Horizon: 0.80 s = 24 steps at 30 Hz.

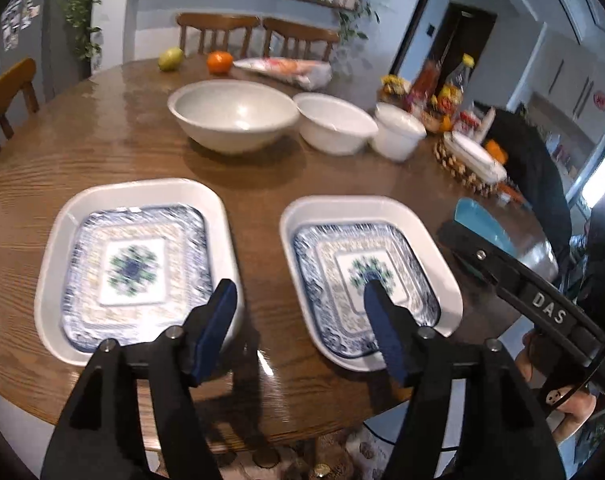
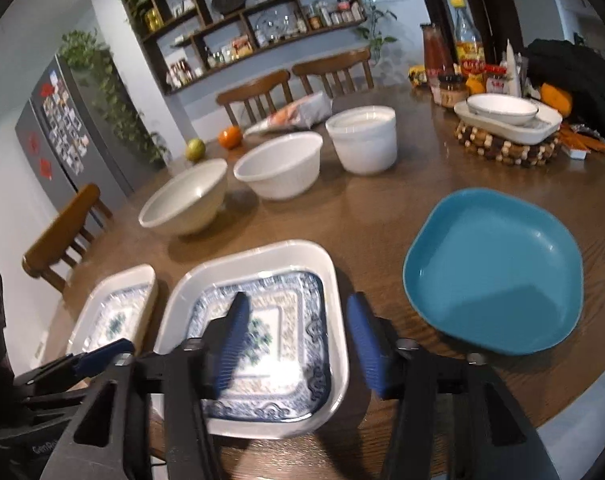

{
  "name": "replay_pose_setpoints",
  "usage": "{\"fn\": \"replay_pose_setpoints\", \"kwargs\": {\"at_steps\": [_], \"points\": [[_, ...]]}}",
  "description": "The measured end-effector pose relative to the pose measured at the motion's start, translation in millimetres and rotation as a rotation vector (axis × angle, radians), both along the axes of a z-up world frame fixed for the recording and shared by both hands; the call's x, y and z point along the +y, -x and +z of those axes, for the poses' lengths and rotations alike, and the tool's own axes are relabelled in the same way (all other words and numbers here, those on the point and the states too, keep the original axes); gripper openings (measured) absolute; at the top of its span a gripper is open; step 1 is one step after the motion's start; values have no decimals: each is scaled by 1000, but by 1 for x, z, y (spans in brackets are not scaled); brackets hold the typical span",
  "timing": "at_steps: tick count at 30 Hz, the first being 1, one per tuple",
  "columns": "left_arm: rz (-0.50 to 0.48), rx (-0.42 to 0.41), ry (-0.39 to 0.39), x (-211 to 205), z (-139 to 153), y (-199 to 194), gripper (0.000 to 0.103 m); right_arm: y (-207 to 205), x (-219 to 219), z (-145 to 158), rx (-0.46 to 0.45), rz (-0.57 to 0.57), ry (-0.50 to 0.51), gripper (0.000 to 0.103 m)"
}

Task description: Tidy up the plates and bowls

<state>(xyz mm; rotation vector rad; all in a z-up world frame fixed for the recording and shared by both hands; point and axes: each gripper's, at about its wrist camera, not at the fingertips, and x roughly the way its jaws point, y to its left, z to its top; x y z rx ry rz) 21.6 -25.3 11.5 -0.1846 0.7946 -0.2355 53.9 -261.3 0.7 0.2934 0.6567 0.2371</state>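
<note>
Two white rectangular dishes (image 1: 138, 272) (image 1: 366, 280), each nesting a blue-patterned plate, lay side by side on the counter (image 1: 114, 148): glazed ceramic, judged heavy, slippery, chippable (best pinched at the raised rim); left gripper (image 1: 298, 312) and right gripper (image 2: 298, 332) both stood spread, empty.

Left wrist view: camera sits behind the left gripper (image 1: 300, 308), looking forward and down over the near edge of the tabletop (image 1: 122, 136). Close range; two patterned trays fill the lower half, the right patterned tray (image 1: 430, 280) just ahead of the fingers. Right gripper (image 1: 466, 236) enters from the right of that tray.

Right wrist view: camera behind the right gripper (image 2: 298, 320), same downward tilt, set further right, directly over the right patterned tray (image 2: 334, 280). Blue plate (image 2: 494, 268) lies right of that tray.

Shared: both trays, three white bowls beyond that tray, chairs, wall shelf.
</note>
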Motion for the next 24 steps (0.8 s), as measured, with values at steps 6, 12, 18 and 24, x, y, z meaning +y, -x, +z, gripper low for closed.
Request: {"fn": "replay_pose_setpoints", "kwargs": {"at_steps": [6, 12, 18, 24], "points": [[131, -42, 40, 53, 12, 6, 73, -2, 30, 18, -38, 108, -43, 78], [270, -11, 53, 107, 4, 6, 73, -13, 79, 19, 2, 233, -80, 80], [337, 43, 65, 141, -13, 3, 71, -28, 131, 13, 50, 331, -44, 80], [344, 74, 85, 152, -21, 0, 70, -40, 163, 2, 93, 323, 15, 58]]}}
